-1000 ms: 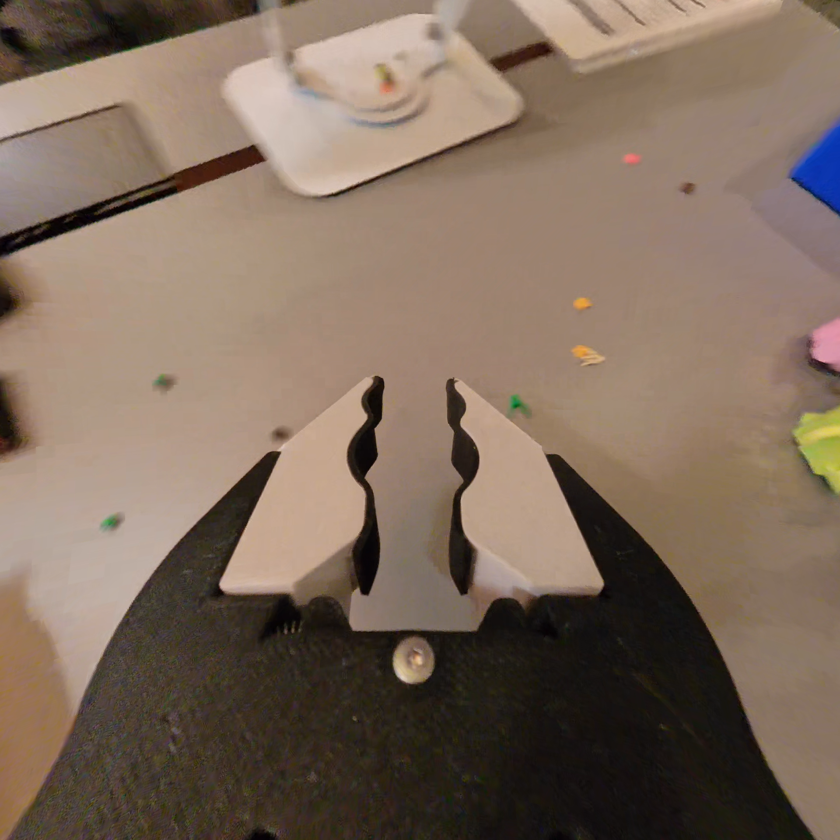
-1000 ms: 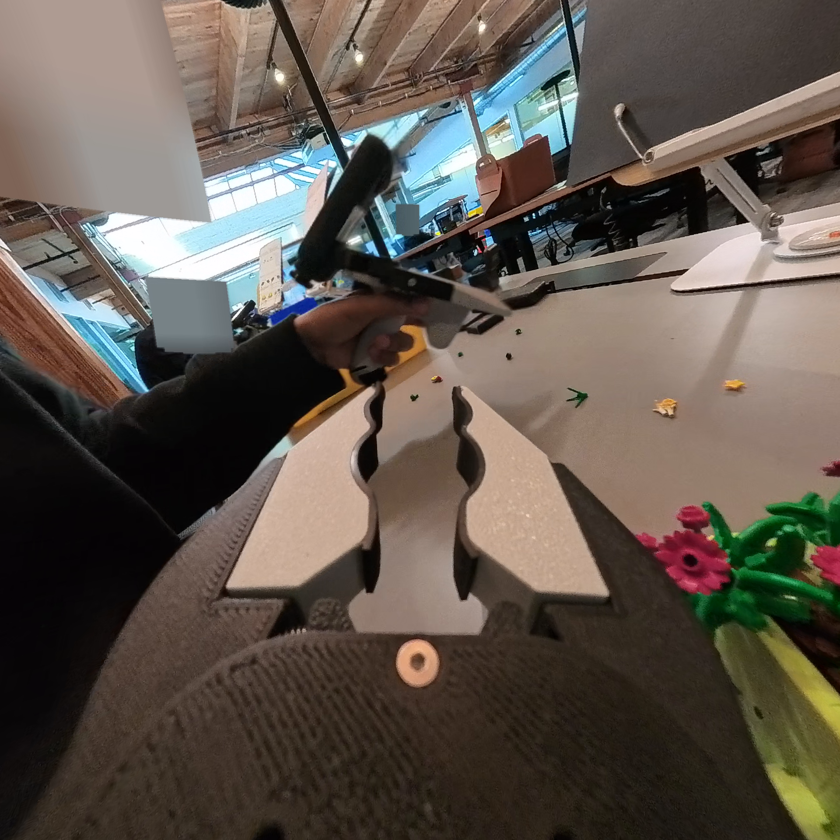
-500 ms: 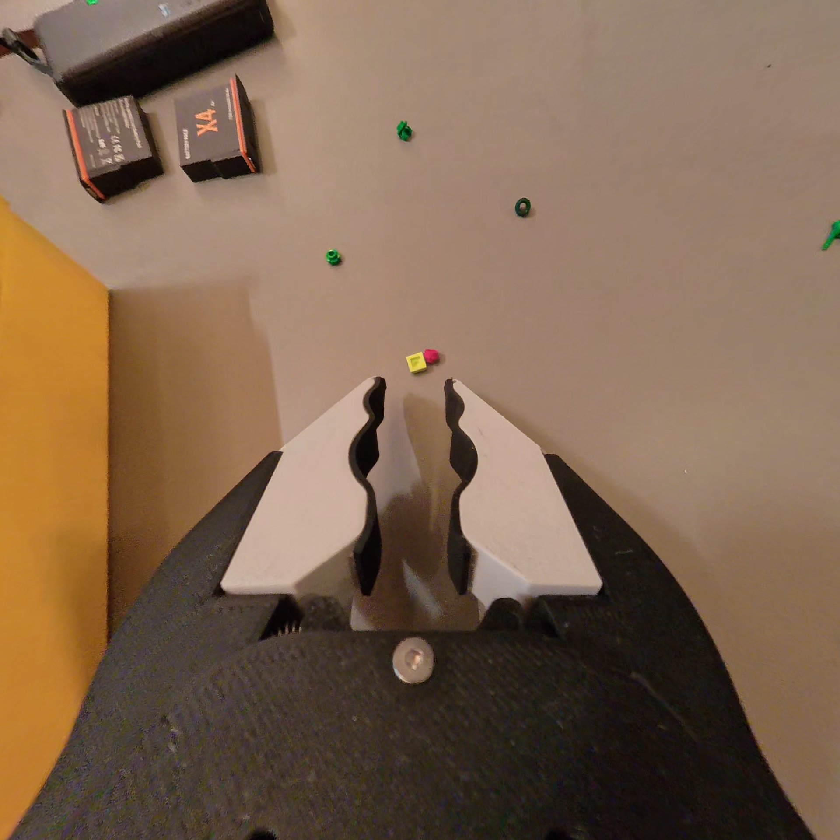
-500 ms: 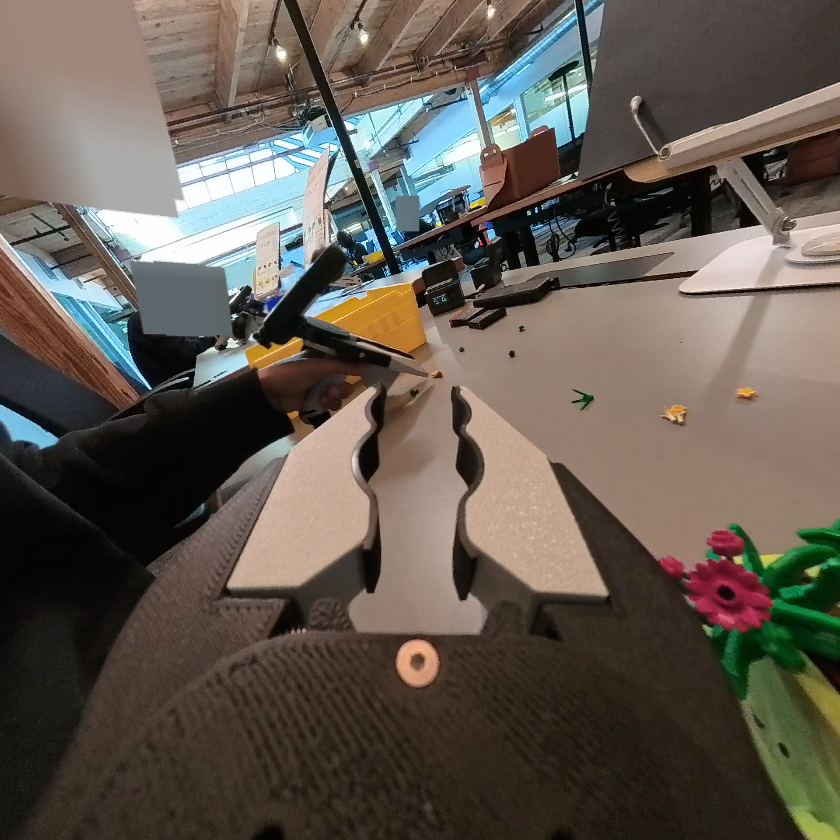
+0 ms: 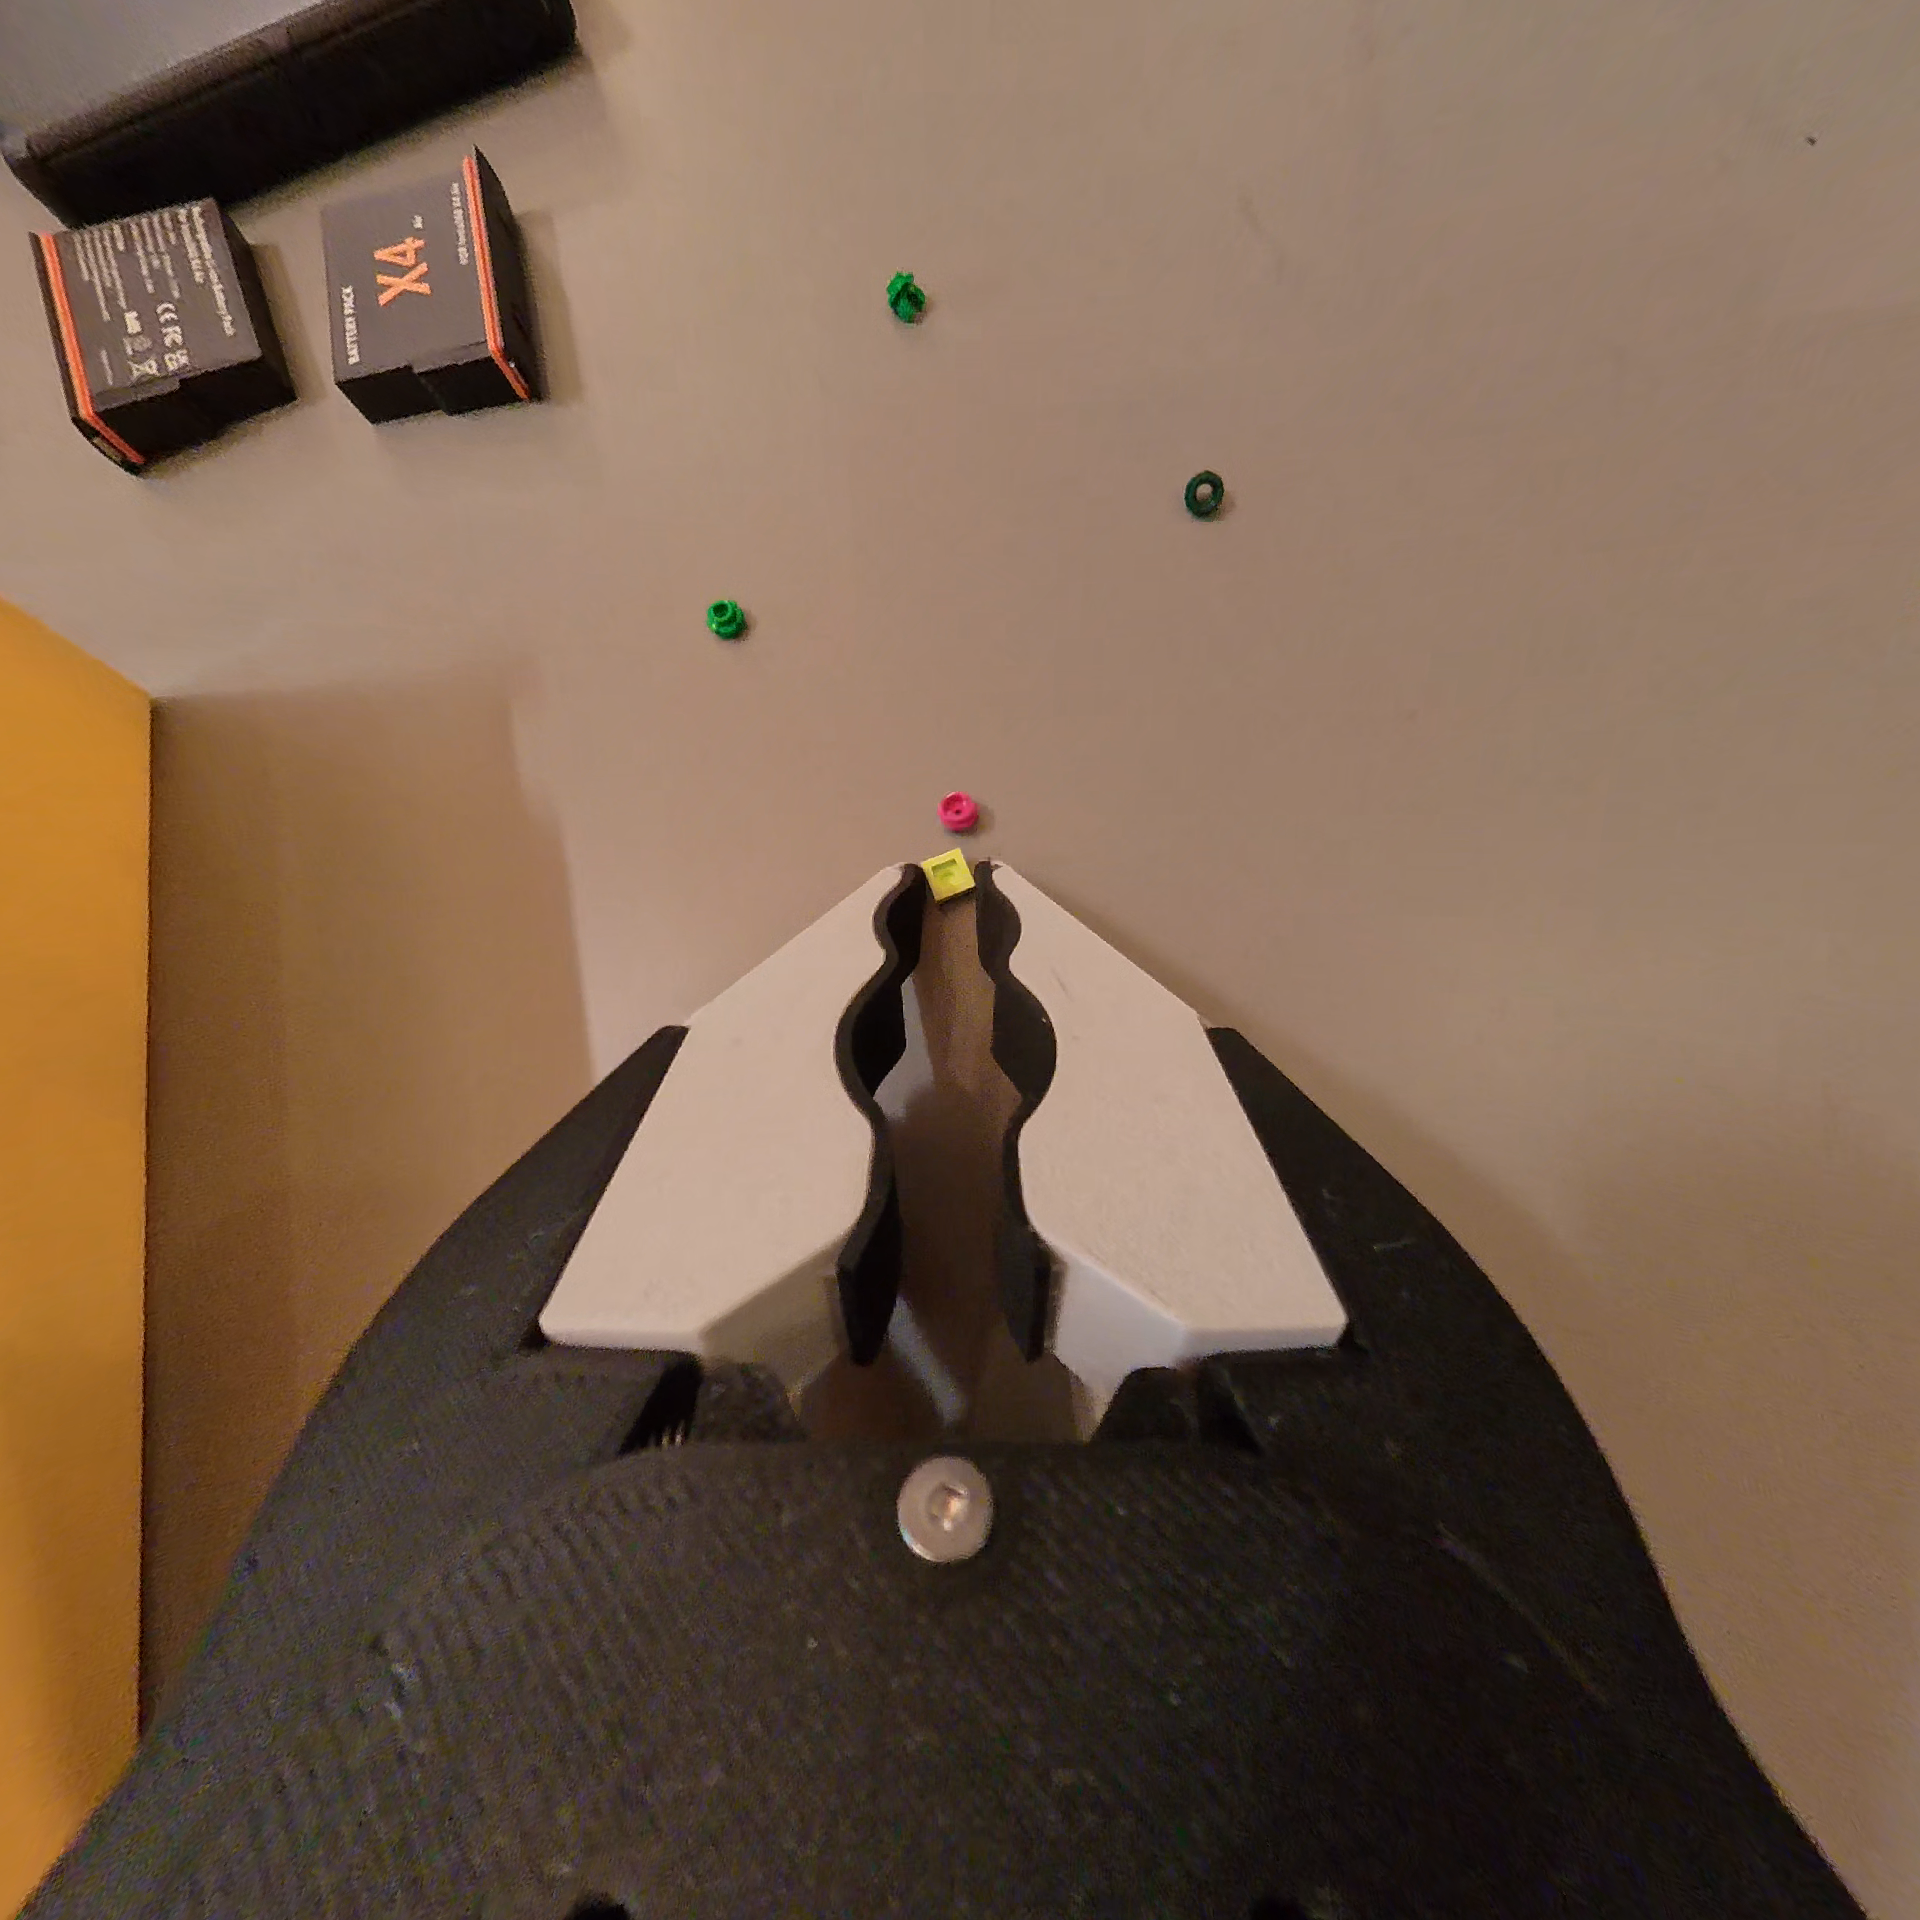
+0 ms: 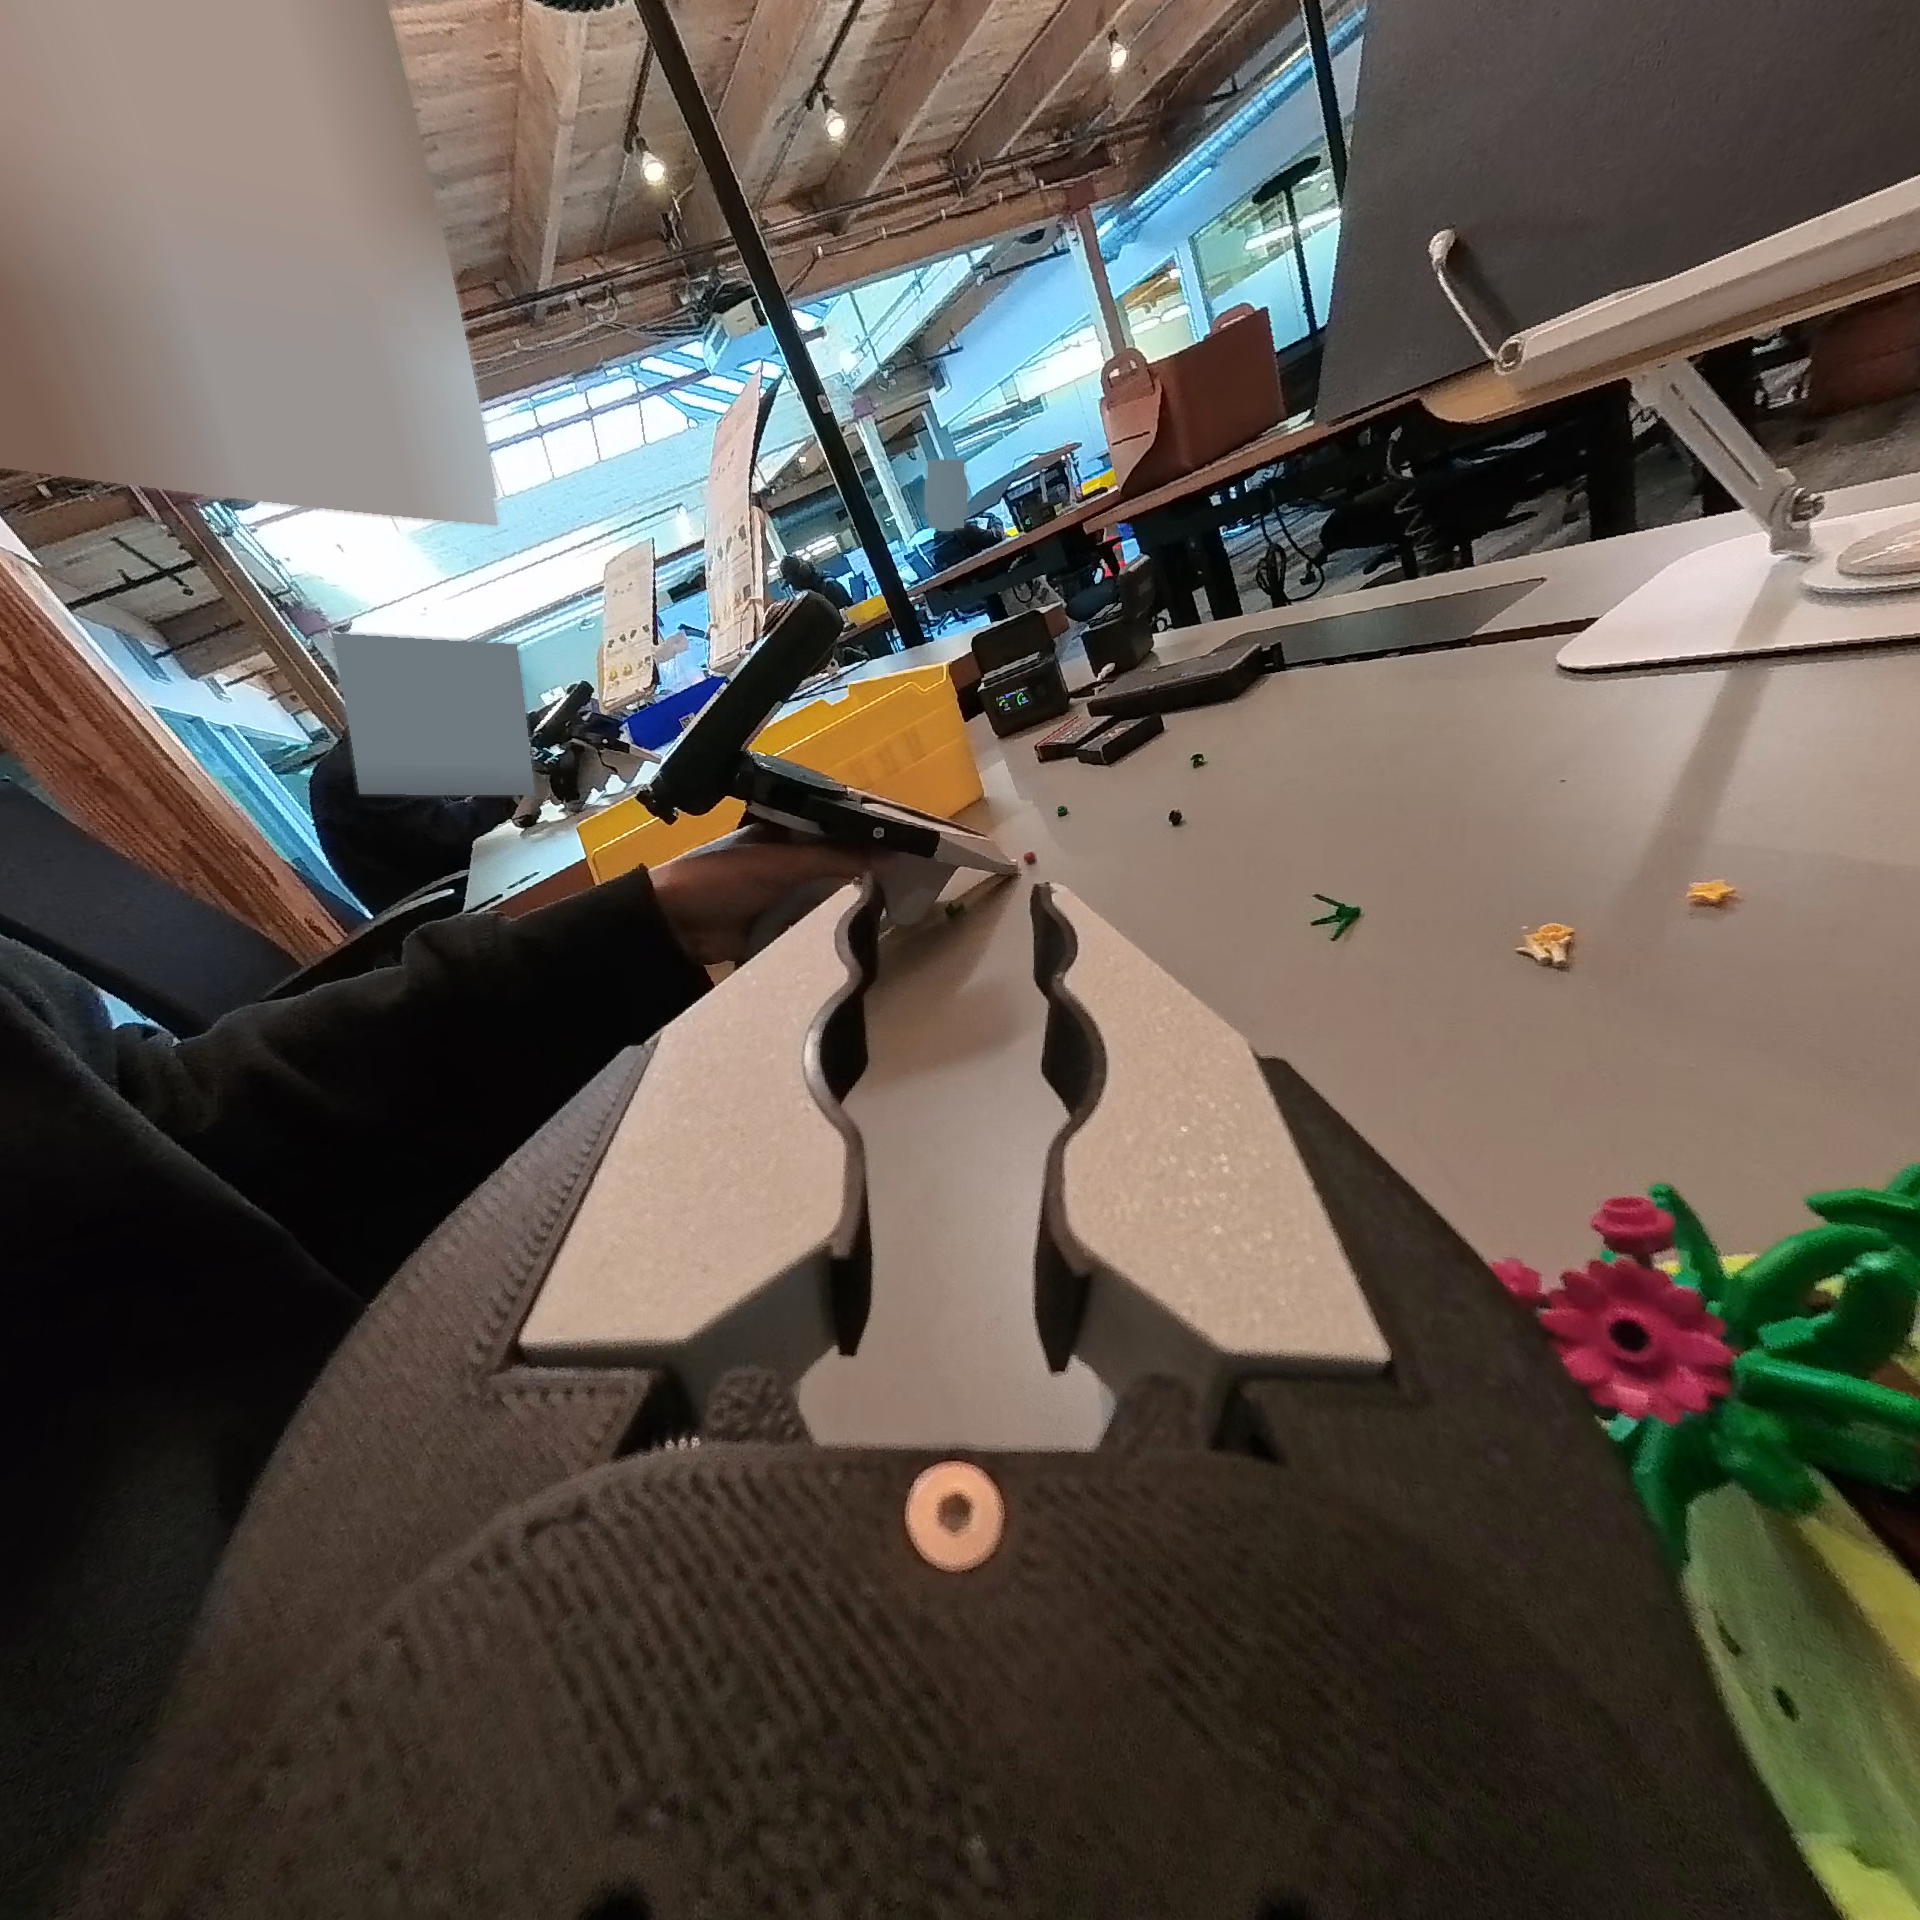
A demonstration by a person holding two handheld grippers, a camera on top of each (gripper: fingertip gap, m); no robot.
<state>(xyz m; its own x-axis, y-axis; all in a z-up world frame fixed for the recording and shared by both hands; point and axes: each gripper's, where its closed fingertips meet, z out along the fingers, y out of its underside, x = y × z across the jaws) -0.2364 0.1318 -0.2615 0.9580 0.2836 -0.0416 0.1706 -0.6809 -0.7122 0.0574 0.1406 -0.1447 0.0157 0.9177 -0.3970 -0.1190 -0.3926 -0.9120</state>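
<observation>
Yellow bin (image 5: 62, 1143) and flower planter (image 6: 1849, 1662) edge-cropped.

left gripper (image 5: 951, 878) nearly closed, right gripper (image 6: 948, 896) parted

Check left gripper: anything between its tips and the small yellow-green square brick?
Nothing visible. The yellow-green square brick sits right between the left gripper fingertips on the grey table. The pink round stud lies just beyond, apart.

Open-plan office: rows of desks (image 6: 1195, 499), monitor arm (image 6: 1704, 416), exposed timber ceiling (image 6: 935, 94).
</observation>
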